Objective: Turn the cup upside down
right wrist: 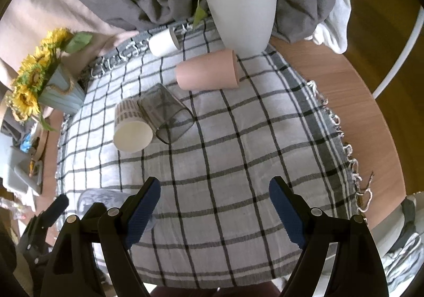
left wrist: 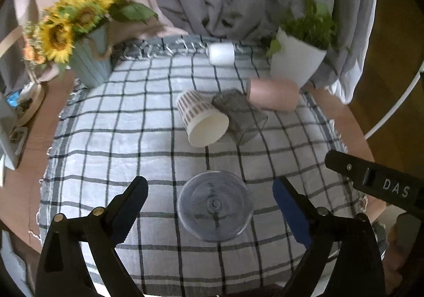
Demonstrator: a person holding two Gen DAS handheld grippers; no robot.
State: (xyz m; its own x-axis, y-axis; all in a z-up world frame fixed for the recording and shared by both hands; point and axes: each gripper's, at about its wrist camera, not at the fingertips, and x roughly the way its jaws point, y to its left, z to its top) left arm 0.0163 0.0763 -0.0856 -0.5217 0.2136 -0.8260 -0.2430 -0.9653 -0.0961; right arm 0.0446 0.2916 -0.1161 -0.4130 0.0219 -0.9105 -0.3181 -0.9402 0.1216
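Clear cup (left wrist: 215, 205) stands base-up on the checked cloth (left wrist: 132, 138), apparently flipped already; left gripper (left wrist: 210, 195) and right gripper (right wrist: 214, 196) both gape, holding nothing.

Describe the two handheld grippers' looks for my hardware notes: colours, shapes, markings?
Both are black plastic. The left gripper and the right gripper each carry two angular, tapering jaws with round silver pivot screws. The jaws' inner faces hold ribbed blue pads. Seen from the left wrist view, the right gripper's body bears white letters "DAS". No cables or sleeves show.
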